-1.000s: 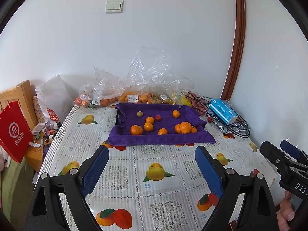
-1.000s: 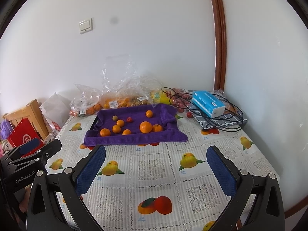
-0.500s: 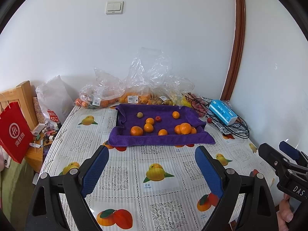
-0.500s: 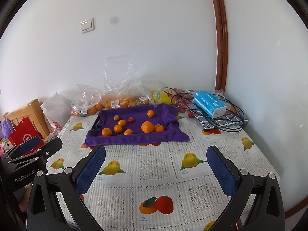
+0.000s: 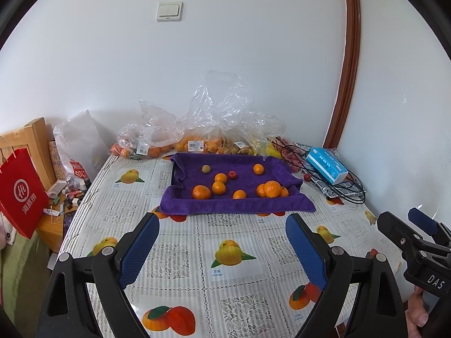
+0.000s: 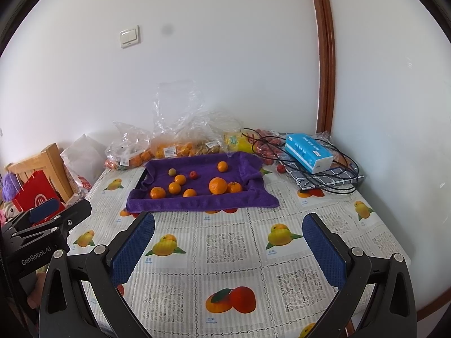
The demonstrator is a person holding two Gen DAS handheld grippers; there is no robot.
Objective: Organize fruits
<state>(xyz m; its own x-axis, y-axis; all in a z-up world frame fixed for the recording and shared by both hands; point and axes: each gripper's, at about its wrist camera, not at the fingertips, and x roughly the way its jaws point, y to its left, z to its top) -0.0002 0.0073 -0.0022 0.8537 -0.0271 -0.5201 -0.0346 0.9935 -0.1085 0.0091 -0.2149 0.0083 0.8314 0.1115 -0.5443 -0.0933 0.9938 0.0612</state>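
Purple towel (image 5: 236,205) plush, matt cloth; tablecloth (image 5: 180,256) glossy; bags (image 5: 220,112) crinkled clear plastic; chair (image 5: 36,138) wood.

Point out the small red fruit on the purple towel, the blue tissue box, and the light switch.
small red fruit (image 5: 232,174), left wrist view, middle of the fruit.
blue tissue box (image 6: 307,152), right wrist view, middle of its top face.
light switch (image 5: 169,11), left wrist view, middle of its plate.

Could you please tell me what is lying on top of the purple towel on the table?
On the purple towel lie several oranges, such as the biggest one, one small red fruit and one small greenish-brown fruit. Whatever the towel covers mostly cannot be seen.
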